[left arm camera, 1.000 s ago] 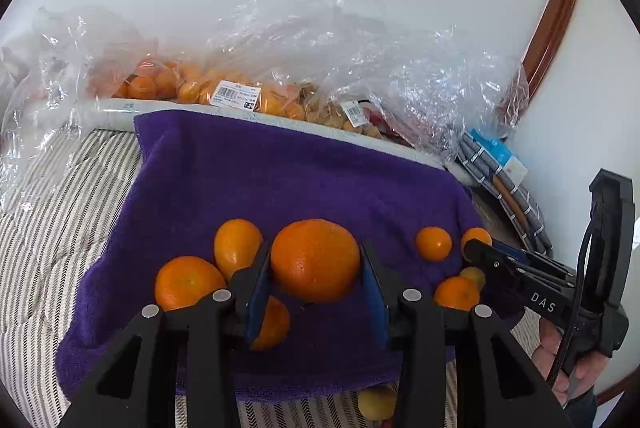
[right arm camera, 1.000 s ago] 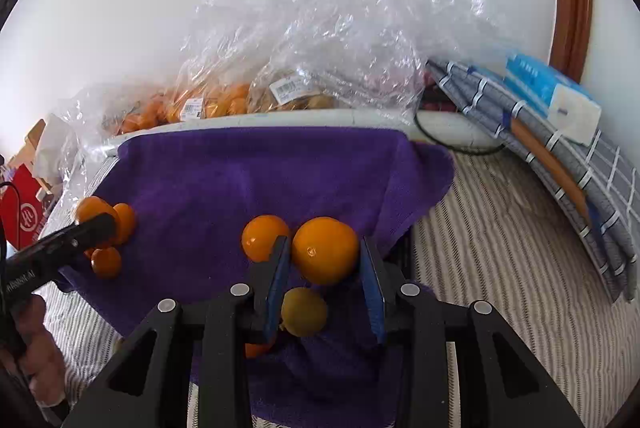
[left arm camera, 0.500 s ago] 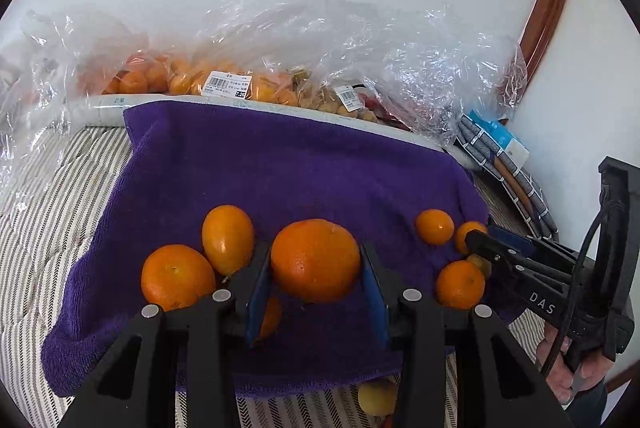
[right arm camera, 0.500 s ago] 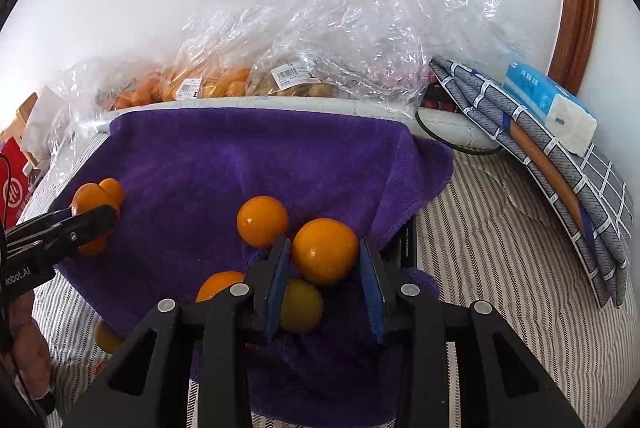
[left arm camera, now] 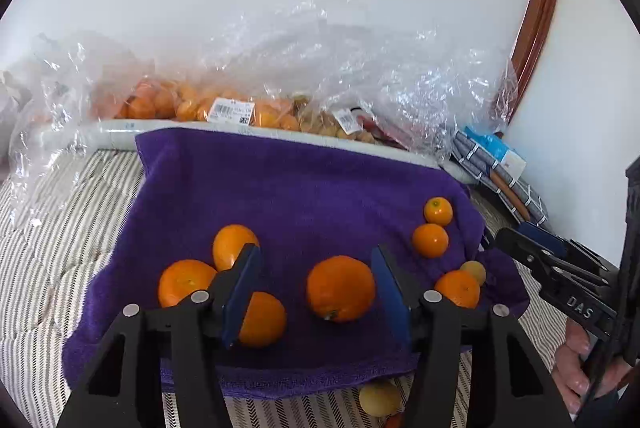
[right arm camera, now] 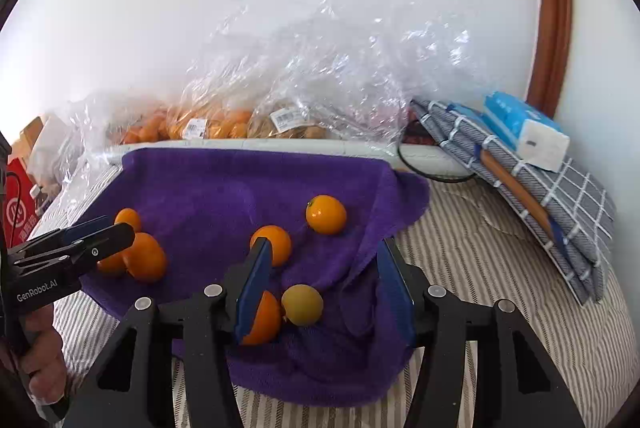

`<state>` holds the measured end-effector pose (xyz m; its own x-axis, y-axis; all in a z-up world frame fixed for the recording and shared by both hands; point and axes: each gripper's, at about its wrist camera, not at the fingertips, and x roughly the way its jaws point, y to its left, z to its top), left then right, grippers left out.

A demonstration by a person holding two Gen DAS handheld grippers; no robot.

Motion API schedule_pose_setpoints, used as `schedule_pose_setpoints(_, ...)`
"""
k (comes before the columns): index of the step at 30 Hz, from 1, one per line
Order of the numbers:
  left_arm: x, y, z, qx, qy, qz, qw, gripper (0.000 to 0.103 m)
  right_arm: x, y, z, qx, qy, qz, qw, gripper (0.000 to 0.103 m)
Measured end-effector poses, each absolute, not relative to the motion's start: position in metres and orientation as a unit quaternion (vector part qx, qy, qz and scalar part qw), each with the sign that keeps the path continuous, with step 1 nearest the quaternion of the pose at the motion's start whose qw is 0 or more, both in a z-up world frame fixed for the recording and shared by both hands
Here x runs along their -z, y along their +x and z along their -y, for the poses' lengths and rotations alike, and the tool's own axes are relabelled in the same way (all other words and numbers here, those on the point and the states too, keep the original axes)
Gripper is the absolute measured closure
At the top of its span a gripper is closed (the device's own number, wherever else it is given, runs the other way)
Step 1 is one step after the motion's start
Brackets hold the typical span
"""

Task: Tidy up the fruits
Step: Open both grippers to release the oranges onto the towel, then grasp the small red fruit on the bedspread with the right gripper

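Both grippers, left (left arm camera: 316, 292) and right (right arm camera: 320, 288), just opened, holding nothing, orange (left arm camera: 341, 288) loose on towel (left arm camera: 280, 188); best lifted clear without nudging

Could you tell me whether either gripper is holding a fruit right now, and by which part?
Neither holds anything. The left gripper has just opened off the orange, now resting on the towel; the right gripper has opened too, pads touching nothing.

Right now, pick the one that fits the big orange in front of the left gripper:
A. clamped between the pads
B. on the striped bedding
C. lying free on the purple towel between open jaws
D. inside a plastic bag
C: the big orange rests on the purple towel, with a gap to each blue pad of the left gripper, whose jaws have just been opening.
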<state>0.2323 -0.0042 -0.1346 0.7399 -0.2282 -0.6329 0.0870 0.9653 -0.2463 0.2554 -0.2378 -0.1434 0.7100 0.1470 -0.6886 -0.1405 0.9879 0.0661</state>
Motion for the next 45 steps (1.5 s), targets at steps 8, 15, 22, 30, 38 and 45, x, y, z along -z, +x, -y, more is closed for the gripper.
schedule_pose_setpoints(8,0.127,0.208,0.004,0.078,-0.100,-0.329,0.936,0.047,0.116,0.208,0.239,-0.063,0.034,-0.353,0.933,0.049)
schedule_pose_setpoints(15,0.126,0.169,-0.031,0.049,-0.090,-0.320,0.942,0.047,0.113,0.176,0.223,-0.045,0.027,-0.361,0.931,0.049)
schedule_pose_setpoints(22,0.134,0.141,-0.086,0.024,-0.106,-0.356,0.928,0.047,0.141,0.160,0.186,-0.086,0.030,-0.412,0.907,0.057)
schedule_pose_setpoints(30,0.139,0.129,-0.103,0.016,-0.120,-0.366,0.923,0.047,0.166,0.148,0.140,-0.136,0.008,-0.436,0.890,0.059)
schedule_pose_setpoints(38,0.139,0.128,-0.095,0.034,-0.116,-0.367,0.922,0.046,0.186,0.167,0.126,-0.145,-0.001,-0.478,0.866,0.072)
schedule_pose_setpoints(45,0.143,0.131,-0.086,0.039,-0.099,-0.377,0.920,0.046,0.183,0.164,0.134,-0.150,0.004,-0.468,0.871,0.080)
